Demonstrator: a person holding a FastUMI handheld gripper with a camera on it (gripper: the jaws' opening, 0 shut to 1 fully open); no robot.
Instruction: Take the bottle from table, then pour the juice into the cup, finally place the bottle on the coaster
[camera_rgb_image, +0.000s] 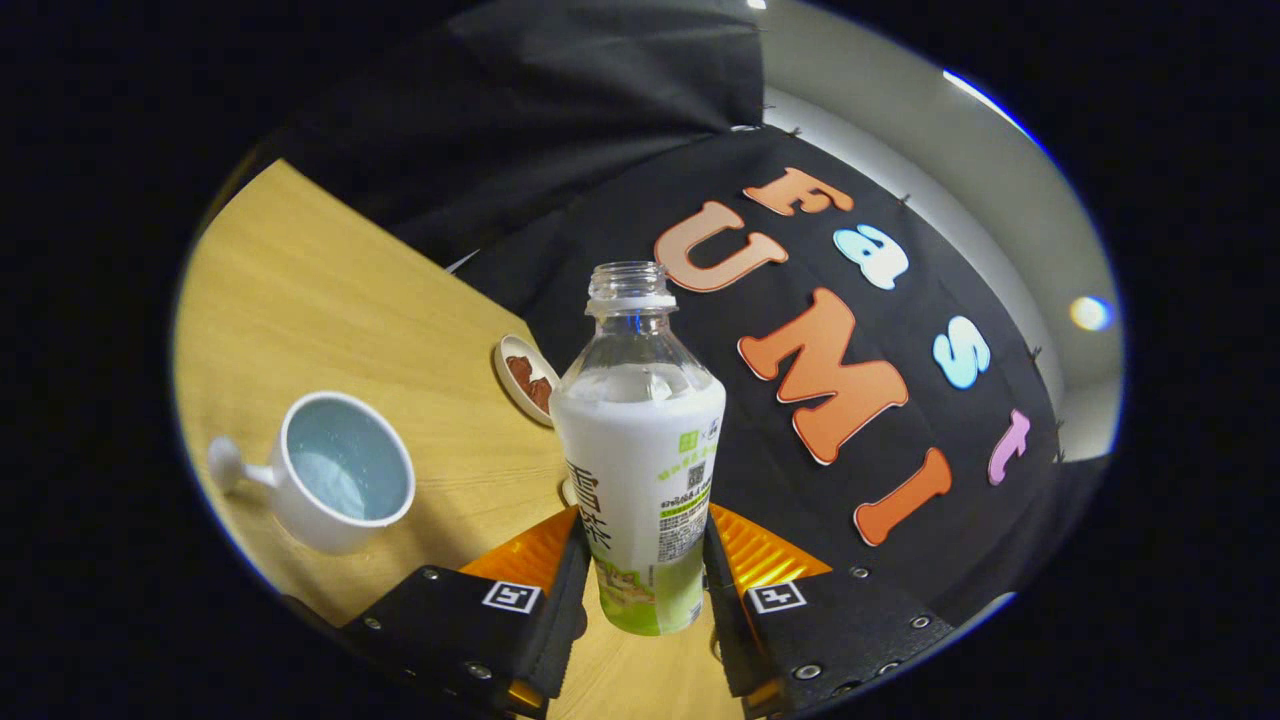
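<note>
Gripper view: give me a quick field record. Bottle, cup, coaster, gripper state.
bottle: clamped between the fingers, cap off, label on its body
gripper: shut on the bottle, a finger pressing each side
cup: white, handled, on the wooden table, off to one side of the bottle
coaster: small round dish shape beyond the bottle, partly hidden by it
view: tilted

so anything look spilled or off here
Nothing spilled. The bottle is uncapped, held between the tool fingers and lifted off the table. The whole view is tilted. The cup stands upright beside it, with the coaster beyond.
</note>
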